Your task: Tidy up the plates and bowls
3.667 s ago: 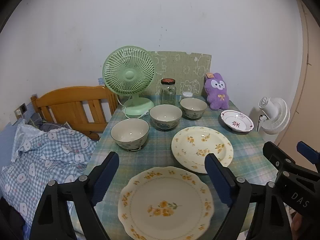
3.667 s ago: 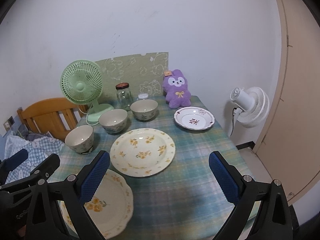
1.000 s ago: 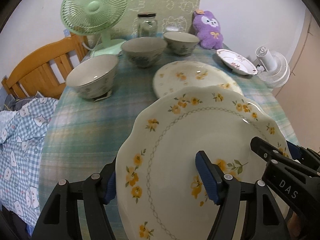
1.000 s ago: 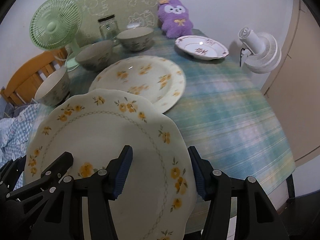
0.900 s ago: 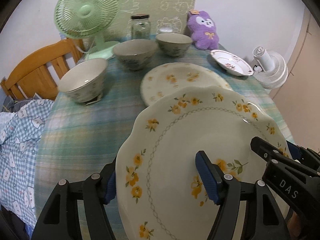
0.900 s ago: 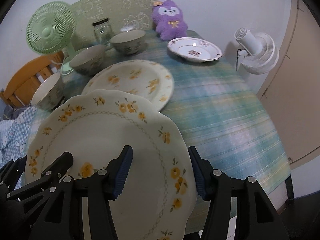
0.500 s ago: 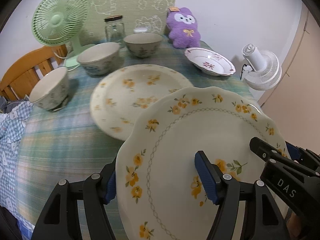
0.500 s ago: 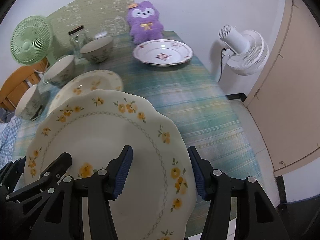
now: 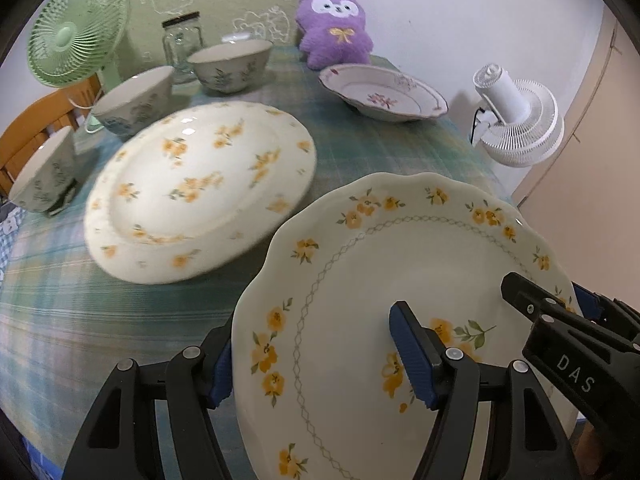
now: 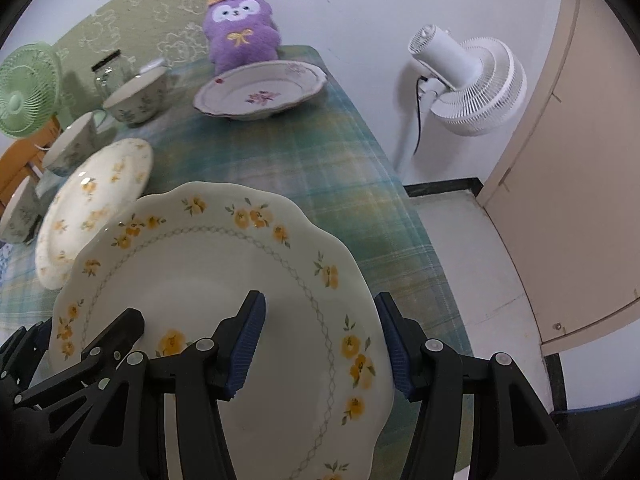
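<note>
Both grippers hold one scalloped cream plate with yellow flowers (image 9: 400, 280), lifted above the table. My left gripper (image 9: 316, 360) is shut on its left rim. My right gripper (image 10: 320, 344) is shut on its right rim (image 10: 360, 320). A second yellow-flowered plate (image 9: 200, 188) lies on the plaid cloth, left of the held plate; it also shows in the right wrist view (image 10: 96, 196). A white dish with a pink flower (image 9: 384, 92) sits at the far right. Three bowls (image 9: 230, 64) (image 9: 134, 100) (image 9: 42, 176) stand in a row at the left.
A green fan (image 9: 76, 56), a glass jar (image 9: 182, 46) and a purple plush toy (image 9: 336, 32) stand along the table's back. A white fan (image 10: 468, 80) stands on the floor right of the table. A wooden chair (image 9: 36, 124) is at the left. A beige door (image 10: 580, 160) is at the right.
Both grippers closed on the near plate and lifted it. Over the last second they carried it to the right, so the table's right edge and the floor came into view.
</note>
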The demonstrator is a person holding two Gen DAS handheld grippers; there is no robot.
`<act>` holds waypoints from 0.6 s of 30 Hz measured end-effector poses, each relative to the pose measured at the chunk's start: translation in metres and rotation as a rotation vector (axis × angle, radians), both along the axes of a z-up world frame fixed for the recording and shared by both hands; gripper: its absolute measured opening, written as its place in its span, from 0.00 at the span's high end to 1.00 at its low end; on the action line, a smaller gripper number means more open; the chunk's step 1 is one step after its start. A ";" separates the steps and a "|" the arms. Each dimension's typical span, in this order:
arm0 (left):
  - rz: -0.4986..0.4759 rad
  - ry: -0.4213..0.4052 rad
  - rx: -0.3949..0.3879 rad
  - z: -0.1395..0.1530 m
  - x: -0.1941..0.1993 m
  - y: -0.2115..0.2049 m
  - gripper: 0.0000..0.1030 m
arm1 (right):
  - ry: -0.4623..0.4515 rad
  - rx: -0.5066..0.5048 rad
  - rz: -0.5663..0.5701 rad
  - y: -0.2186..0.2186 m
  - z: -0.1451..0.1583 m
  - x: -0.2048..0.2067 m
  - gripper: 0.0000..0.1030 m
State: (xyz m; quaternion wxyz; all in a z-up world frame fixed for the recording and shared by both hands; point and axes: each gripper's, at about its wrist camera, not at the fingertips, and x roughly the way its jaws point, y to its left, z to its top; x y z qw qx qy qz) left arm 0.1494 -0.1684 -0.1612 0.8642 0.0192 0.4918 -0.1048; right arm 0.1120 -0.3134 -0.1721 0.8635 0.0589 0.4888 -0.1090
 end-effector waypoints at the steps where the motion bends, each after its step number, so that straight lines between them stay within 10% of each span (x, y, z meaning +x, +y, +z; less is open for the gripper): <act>1: -0.001 0.000 0.004 -0.001 -0.001 -0.002 0.33 | 0.007 0.003 -0.006 -0.003 -0.003 0.001 0.42; 18: 0.016 0.003 0.043 -0.003 0.002 -0.006 0.37 | 0.078 0.045 0.028 -0.016 -0.017 0.008 0.41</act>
